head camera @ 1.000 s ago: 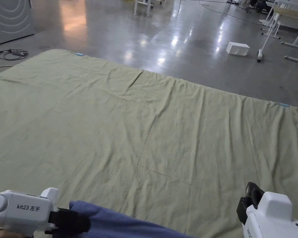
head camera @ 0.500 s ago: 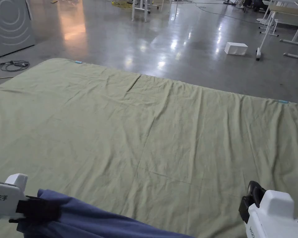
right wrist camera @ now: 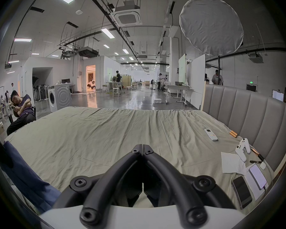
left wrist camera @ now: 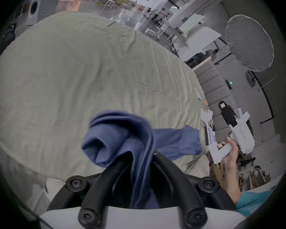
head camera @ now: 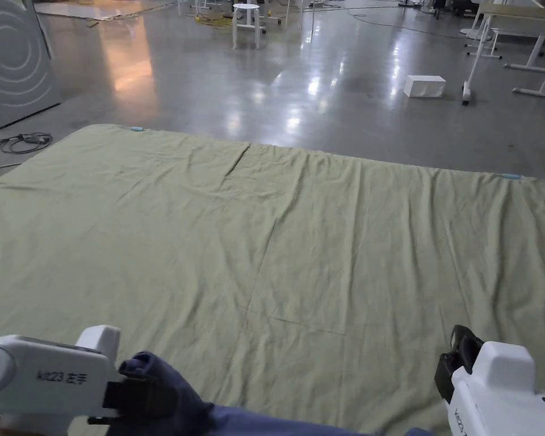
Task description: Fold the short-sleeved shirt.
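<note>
Left claw (left wrist camera: 139, 163) clamped on bunched blue shirt (left wrist camera: 122, 138) at bed (head camera: 277, 238) near edge. Right claw (right wrist camera: 142, 151) closed, empty, over bed. Housing lettering blurred, unreadable.

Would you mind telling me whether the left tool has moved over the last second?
Yes. The left tool swung out left, then back right, judged against the sheet's centre seam, with the blue shirt clamped.

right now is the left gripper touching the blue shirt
Touching. In the left gripper view the blue shirt is bunched between the left gripper's two black jaws, which press on it from both sides.
</note>
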`<action>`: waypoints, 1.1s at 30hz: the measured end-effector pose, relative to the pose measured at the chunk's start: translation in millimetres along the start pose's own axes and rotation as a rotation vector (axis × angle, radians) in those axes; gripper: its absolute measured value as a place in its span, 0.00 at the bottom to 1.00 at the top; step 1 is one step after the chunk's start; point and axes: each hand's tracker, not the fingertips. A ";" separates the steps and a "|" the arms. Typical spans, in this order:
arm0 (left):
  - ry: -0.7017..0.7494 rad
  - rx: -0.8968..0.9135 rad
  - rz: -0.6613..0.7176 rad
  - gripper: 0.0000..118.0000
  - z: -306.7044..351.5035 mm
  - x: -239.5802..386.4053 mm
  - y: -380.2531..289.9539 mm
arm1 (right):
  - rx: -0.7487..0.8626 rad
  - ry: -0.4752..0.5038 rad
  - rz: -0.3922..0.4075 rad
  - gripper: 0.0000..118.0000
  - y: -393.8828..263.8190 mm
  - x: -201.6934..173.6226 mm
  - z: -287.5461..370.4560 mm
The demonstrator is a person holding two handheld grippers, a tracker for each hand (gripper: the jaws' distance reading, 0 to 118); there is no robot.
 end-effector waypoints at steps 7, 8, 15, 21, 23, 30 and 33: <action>-0.059 -0.088 0.013 0.08 -77.1 48.5 -10.6 | -0.012 -0.017 -0.015 0.00 -6.4 13.1 6.1; -0.058 -0.101 0.014 0.08 -88.7 54.2 -12.9 | -0.014 -0.020 -0.017 0.00 -7.1 15.2 7.0; 0.051 -0.182 0.005 0.08 -165.1 86.2 -34.9 | -0.026 -0.051 -0.024 0.00 -11.9 30.2 12.6; 0.137 -0.244 -0.037 0.08 -201.3 96.3 -52.7 | -0.040 -0.070 -0.023 0.00 -16.1 39.3 15.8; 0.150 -0.245 -0.037 0.08 -203.7 98.1 -55.5 | -0.045 -0.074 -0.022 0.00 -17.0 40.5 16.1; 0.070 -0.205 0.025 0.51 -181.6 93.5 -47.5 | -0.056 -0.076 -0.024 0.00 -19.6 41.9 16.1; 0.051 -0.151 -0.005 0.52 -158.8 89.3 -39.4 | -0.057 -0.074 -0.025 0.00 -19.7 41.8 16.1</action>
